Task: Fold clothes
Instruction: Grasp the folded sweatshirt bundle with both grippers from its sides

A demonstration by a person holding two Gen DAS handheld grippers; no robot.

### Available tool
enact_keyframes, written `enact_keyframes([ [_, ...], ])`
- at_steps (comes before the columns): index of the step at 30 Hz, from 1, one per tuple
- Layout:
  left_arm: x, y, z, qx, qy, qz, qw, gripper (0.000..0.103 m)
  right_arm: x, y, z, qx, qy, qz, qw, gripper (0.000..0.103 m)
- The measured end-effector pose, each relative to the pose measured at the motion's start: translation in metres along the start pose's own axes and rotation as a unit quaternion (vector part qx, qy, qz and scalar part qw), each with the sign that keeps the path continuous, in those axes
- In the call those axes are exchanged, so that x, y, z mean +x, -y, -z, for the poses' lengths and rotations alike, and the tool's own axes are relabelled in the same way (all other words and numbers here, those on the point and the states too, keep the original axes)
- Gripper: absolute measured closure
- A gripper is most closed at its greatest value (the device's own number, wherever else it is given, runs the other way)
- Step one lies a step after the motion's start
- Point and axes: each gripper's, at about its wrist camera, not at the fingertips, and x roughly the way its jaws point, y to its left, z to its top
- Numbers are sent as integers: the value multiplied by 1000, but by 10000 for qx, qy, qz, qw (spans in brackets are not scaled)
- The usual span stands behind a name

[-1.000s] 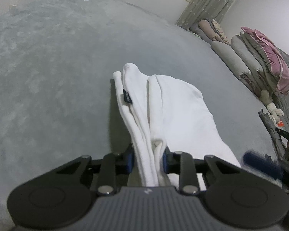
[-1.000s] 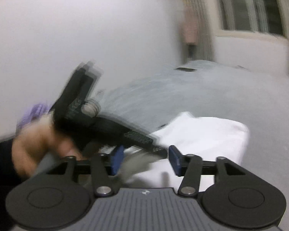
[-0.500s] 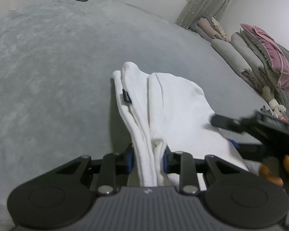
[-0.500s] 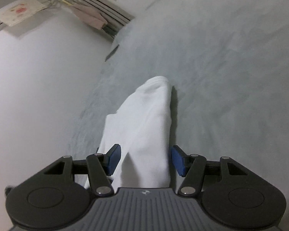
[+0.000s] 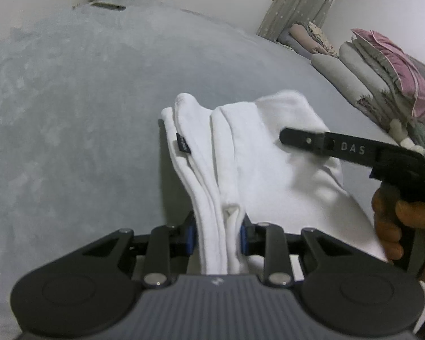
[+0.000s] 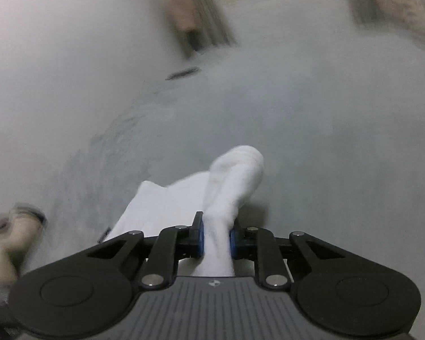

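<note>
Lying on the grey bed (image 5: 85,113), the white garment (image 5: 257,153) is pinched at 6 o'clock by the left claw (image 5: 216,235); the right claw (image 6: 216,239) clamps a bunched fold, its arm entering from 3 o'clock

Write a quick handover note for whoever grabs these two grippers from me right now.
Left gripper: shut on the near edge of the white garment.
Right gripper: shut on a bunched white fold of it, lifted off the grey bed.
Garment: partly folded into long layers on the bed, black tag on its left side.
Done: both ends gripped.
Left: probably bring the held fold over, lay it flat, release; the right view is blurred.
</note>
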Motion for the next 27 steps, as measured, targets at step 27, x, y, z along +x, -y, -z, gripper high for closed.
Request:
enact_keyframes([
  [27,0,-1,1,126,22,-66,9999,76,-33,65,55,2473,-920,-1127,9580,53],
])
